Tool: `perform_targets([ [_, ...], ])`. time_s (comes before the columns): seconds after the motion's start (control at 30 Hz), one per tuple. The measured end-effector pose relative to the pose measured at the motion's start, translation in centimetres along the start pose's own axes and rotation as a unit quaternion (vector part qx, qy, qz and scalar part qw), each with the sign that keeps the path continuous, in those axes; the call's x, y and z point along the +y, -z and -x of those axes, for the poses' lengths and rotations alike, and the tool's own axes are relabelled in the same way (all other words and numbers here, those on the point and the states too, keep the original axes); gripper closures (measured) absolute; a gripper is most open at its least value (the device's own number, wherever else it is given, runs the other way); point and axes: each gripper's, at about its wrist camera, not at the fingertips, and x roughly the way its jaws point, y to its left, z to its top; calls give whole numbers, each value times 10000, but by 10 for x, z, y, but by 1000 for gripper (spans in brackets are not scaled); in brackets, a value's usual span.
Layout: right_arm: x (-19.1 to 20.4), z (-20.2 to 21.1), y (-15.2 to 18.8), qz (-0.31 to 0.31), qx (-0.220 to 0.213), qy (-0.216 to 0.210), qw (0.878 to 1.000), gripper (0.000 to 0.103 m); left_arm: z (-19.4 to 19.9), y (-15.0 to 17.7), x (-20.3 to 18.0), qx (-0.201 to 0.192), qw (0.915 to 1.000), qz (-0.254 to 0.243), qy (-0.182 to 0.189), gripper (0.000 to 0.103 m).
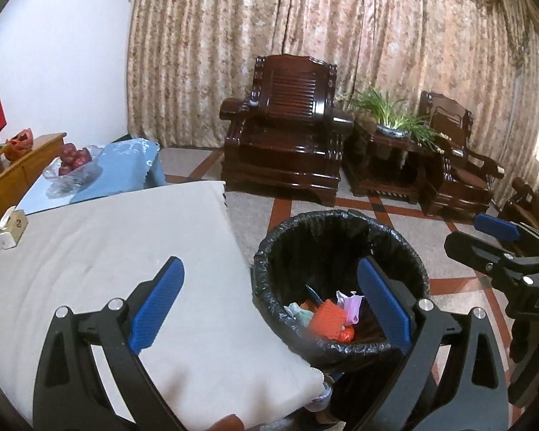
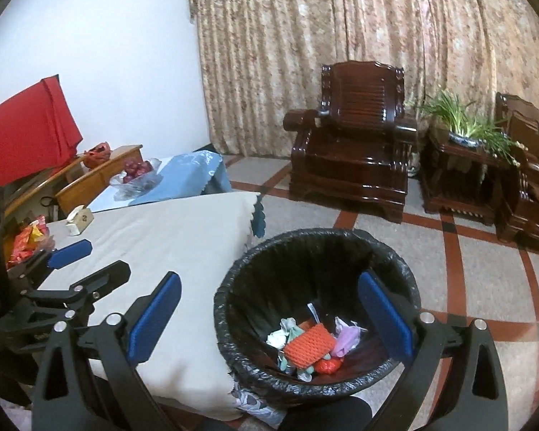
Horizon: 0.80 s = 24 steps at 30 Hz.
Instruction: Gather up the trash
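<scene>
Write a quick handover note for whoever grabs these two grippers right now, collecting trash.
Left gripper: open, nothing held.
Right gripper: open, nothing held.
Bin: black-lined, on the floor at the corner of the cloth-covered table. Inside lie an orange mesh piece, a purple wrapper and other scraps.
Done: those pieces are binned.
Left: colourful wrappers lie at the table's far left edge; the small box may not be trash.

Both the left gripper (image 1: 271, 303) and right gripper (image 2: 269, 316) are black plastic frames with silver screws, blue textured pads (image 1: 158, 305) and white lettering.
</scene>
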Motion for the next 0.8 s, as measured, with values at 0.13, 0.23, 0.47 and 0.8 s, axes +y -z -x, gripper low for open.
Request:
perform_targets([
  [0.13,9,6,-1,72,-49,-42,10000,6,14,-3,3,-87,9999,24,-81,8],
  [0.23,15,9,-2,120,-69,-59,9999,6,21,-3,4,-136,9998,47,-132,8],
  [0.47,22,10,-2,161,-87,-79,9998,6,30,-2,7,-208,9996,98,-184,8],
  [0.8,26,8,-3,180,-101,-88,9997,6,33,-1,10,-246,9994,143,-218,8],
])
